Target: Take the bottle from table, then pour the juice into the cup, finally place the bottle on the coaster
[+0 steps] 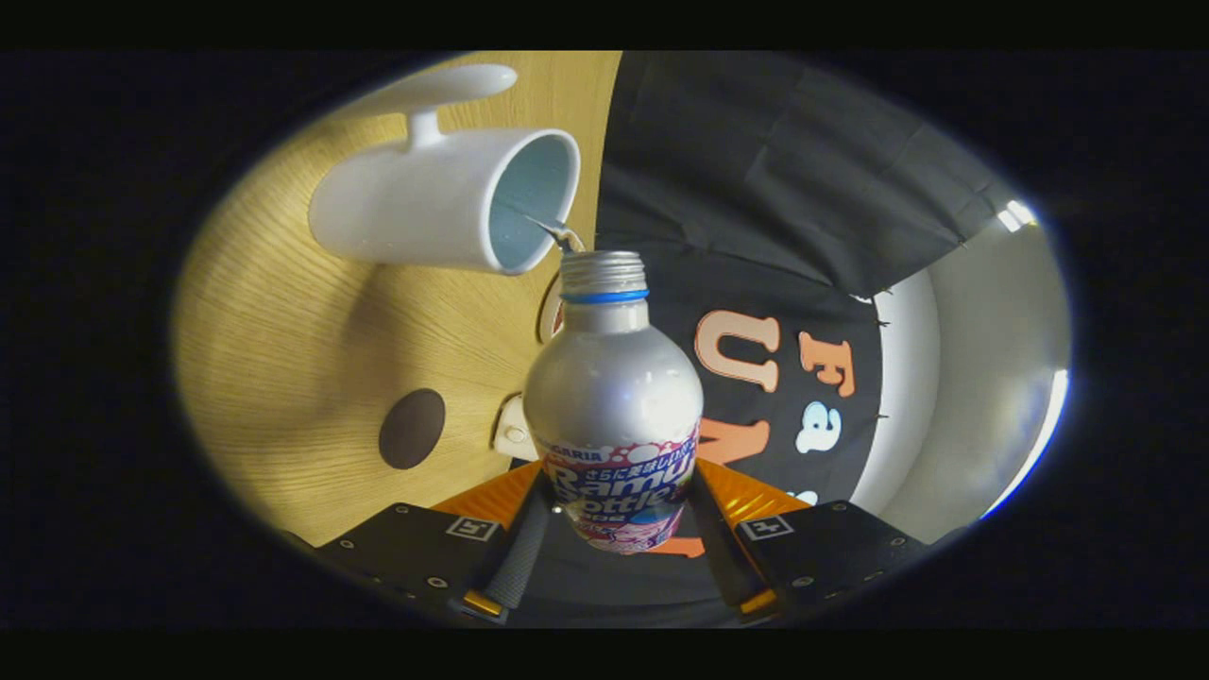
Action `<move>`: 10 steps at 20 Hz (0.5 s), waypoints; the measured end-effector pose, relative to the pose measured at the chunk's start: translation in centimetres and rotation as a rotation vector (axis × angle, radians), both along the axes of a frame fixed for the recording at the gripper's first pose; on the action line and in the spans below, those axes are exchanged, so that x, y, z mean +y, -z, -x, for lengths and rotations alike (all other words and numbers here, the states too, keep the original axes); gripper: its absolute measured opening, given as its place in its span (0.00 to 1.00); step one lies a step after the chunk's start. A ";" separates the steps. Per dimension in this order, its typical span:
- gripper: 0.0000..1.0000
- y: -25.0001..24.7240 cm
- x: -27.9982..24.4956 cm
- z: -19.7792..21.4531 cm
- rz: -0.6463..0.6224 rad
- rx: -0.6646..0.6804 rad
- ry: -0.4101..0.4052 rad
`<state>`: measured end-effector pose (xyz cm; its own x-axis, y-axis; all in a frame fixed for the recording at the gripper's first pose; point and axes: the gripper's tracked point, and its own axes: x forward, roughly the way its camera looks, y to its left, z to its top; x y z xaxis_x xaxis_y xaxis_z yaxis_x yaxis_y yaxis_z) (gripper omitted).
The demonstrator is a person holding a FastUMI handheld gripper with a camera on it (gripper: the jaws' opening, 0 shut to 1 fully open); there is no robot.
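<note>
Pouring from the threaded open neck of a silver aluminium bottle (612, 397) with a blue ring and a printed label band, a thin stream of liquid runs into the mouth of a white ceramic mug (444, 196) with a pale blue inside. The mug's rim sits just beyond the bottle's neck, its handle pointing away from the fingers; how much liquid it holds I cannot tell. The gripper (616, 529) is clamped on the bottle, one finger pressing each side of the labelled lower body, so the bottle fills the gap between them. The whole gripper is rolled over sideways, because the light wooden tabletop (302, 359) stands like a wall beside the bottle. On that wood, near the fingers, lies a dark brown round coaster (412, 429), well apart from the mug.
</note>
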<state>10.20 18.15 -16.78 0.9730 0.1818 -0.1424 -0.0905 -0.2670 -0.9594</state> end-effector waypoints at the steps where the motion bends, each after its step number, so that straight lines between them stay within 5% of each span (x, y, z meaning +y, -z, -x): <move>1: 0.77 0.0 0.0 -0.1 0.001 -0.002 0.000; 10: 0.77 0.0 0.0 -0.4 0.039 -0.005 -0.010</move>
